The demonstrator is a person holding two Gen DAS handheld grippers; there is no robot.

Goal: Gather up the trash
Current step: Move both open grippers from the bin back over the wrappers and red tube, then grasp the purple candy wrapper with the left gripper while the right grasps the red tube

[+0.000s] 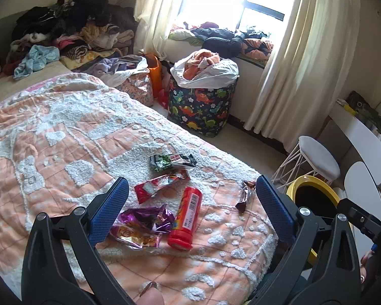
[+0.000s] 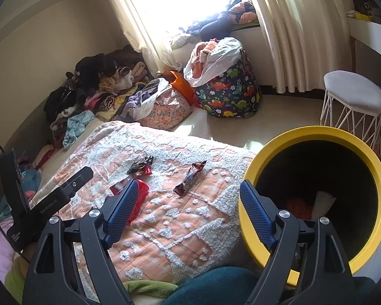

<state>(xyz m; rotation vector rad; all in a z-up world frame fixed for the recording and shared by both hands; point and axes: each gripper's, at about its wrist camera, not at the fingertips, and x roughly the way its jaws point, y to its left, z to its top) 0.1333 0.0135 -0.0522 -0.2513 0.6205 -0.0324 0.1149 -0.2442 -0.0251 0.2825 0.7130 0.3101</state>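
Trash lies on the orange and white bedspread [image 1: 63, 139]: a red tube [image 1: 186, 219], a purple wrapper [image 1: 146, 217], an orange wrapper [image 1: 134, 237], a red packet [image 1: 161, 184], a green and black packet [image 1: 172, 162] and a brown wrapper [image 1: 246, 195]. My left gripper [image 1: 190, 203] is open above the tube and wrappers, empty. My right gripper [image 2: 190, 203] is open and empty over the bed's corner, between the brown wrapper [image 2: 190, 178] and the yellow bin [image 2: 317, 134]. The bin holds some trash at its bottom.
A dinosaur-print basket [image 1: 203, 106] with clothes stands on the floor by the window. A white stool [image 2: 353, 101] stands beyond the bin. Piles of clothes [image 1: 71, 33] cover the bed's far end. The left gripper's body [image 2: 38, 203] shows at the right view's left.
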